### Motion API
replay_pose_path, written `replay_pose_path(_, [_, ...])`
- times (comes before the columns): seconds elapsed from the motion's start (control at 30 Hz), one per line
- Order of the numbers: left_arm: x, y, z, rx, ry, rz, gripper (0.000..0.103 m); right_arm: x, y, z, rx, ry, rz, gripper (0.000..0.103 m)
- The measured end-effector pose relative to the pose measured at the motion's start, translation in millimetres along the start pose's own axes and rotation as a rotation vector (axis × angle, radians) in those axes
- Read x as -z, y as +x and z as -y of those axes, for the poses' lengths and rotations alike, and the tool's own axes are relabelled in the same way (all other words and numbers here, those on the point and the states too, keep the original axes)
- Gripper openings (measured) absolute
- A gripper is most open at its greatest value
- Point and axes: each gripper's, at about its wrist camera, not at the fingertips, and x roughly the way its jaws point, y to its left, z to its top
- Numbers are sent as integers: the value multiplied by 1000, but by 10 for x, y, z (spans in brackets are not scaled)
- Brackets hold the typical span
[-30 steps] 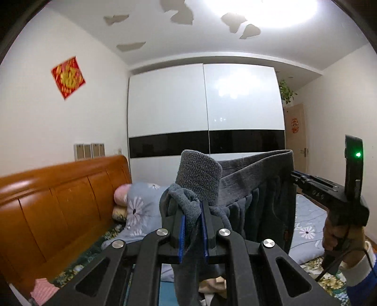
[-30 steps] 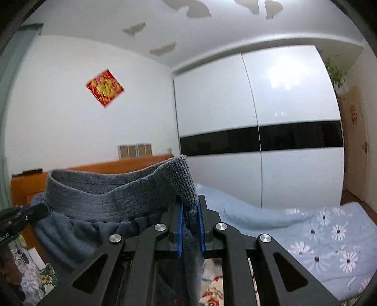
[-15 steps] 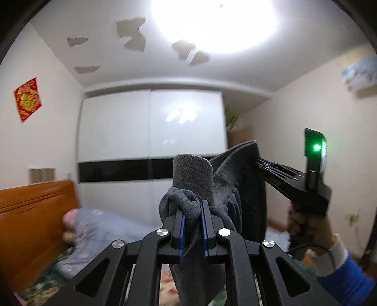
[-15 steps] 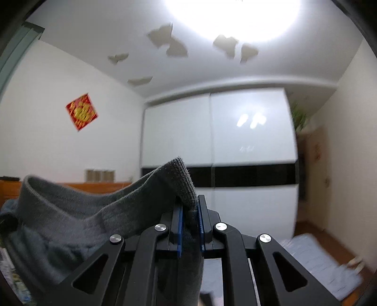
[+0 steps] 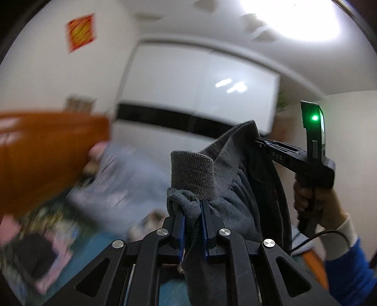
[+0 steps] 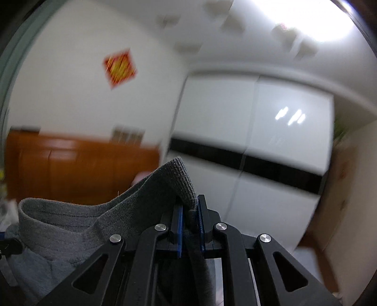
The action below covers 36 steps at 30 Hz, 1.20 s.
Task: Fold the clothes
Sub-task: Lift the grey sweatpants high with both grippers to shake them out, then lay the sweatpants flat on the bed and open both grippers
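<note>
Two grippers, one garment. Held up in the air between them, clear of the bed. Left gripper (image 5: 192, 226) clamped tight on a bunched fold of the grey garment (image 5: 226, 179), blue pads (image 5: 181, 230) pressed into the cloth on both sides, one ribbed cuff standing upright just above the jaws. Right gripper (image 6: 189, 226) likewise closed hard on the ribbed band of the same garment (image 6: 99, 219), with the corner of the band peaking above the jaws and the rest sagging away to the left. Seen from the left wrist: right gripper (image 5: 261, 141) out to the right, its tips buried in the far edge of the cloth, one green light lit on its body, one hand (image 5: 311, 197) wrapped round the grip, white cuff and blue sleeve (image 5: 348, 277) behind it, one thin cable trailing below.

Cloth slack between the two holds, hanging in folds beneath both grippers; lower hem out of frame, so length impossible to judge.

Background heavily smeared by motion. One orange wooden headboard (image 6: 77, 164) at left, one bed (image 5: 122, 176) with pale bedding below it, one white wardrobe (image 6: 266, 141) with two doors and one black band across, one red square decoration (image 6: 119, 68) on the wall, one bright ceiling lamp (image 6: 313, 21). Open air above and in front of both grippers; headboard and wall well apart from the cloth.
</note>
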Motion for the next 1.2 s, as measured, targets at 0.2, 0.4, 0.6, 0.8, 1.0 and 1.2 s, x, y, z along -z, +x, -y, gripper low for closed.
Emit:
replay_pose_path(0.2, [1446, 941, -1096, -294, -171, -336, 12, 1263, 1585, -940, -189, -19, -309, 11])
replay_pose_path(0.4, [2095, 1286, -1915, -405, -381, -453, 12, 2433, 2475, -1833, -284, -35, -549, 11])
replay_pose_path(0.6, [2449, 1328, -2595, -473, -550, -470, 12, 2686, 2900, -2543, -349, -137, -606, 11])
replay_pose_path(0.8, [2771, 1215, -3262, -562, -690, -440, 12, 2756, 3345, -3268, -421, -240, -622, 11])
replay_pose_path(1.0, [3067, 1199, -3907, -630, -817, -437, 12, 2918, 3782, -4023, -484, -317, -673, 11])
replay_pose_path(1.2, [3375, 1222, -4182, -568, -959, -421, 12, 3353, 4172, -4463, -458, -337, -793, 11])
